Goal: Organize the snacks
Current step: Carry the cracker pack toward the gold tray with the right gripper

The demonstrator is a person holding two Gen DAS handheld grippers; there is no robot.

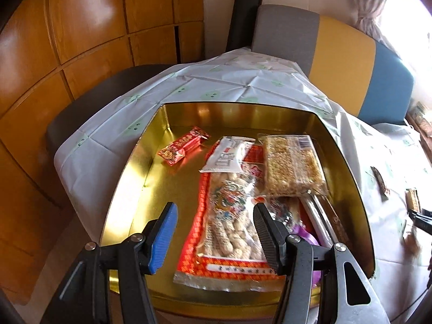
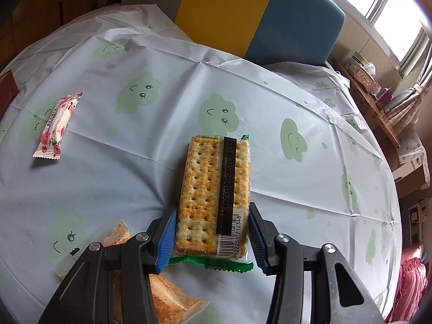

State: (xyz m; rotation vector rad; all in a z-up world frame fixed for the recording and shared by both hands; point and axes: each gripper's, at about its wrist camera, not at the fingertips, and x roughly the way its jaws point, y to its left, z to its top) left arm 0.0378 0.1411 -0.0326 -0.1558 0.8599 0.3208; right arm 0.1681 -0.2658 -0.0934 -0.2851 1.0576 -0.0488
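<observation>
The left gripper (image 1: 216, 240) hangs over a gold tin (image 1: 129, 167) w/ its tongs wide apart and nothing pinched between them. Under the gap lies a big bag of peanuts (image 1: 229, 232) w/ a red edge, flat on the tin floor. Its far end goes under a white packet (image 1: 229, 155). Next to that, on the right, is a clear-wrapped seed bar (image 1: 291, 167), lying partly on other snacks. A small red candy pack (image 1: 182, 148) sits apart near the tin's back left. At the right wall of the tin there's a silvery tube and sth purple, too hidden to tell what.

The tin stands on a table w/ a pale cloth (image 2: 162, 113) printed w/ green smiley clouds.

The right gripper (image 2: 212, 240) has its tongs closed on a cracker pack (image 2: 208, 189), clear wrap w/ green ends; the blue pads press its two long sides near the barcode end. Can't tell if the pack is lifted or touching the cloth. A pink flowery snack bar (image 2: 58, 127) lies well apart on the left. A clear bag of orange-brown crumbly snack (image 2: 167, 294) lies under the gripper's left side.
</observation>
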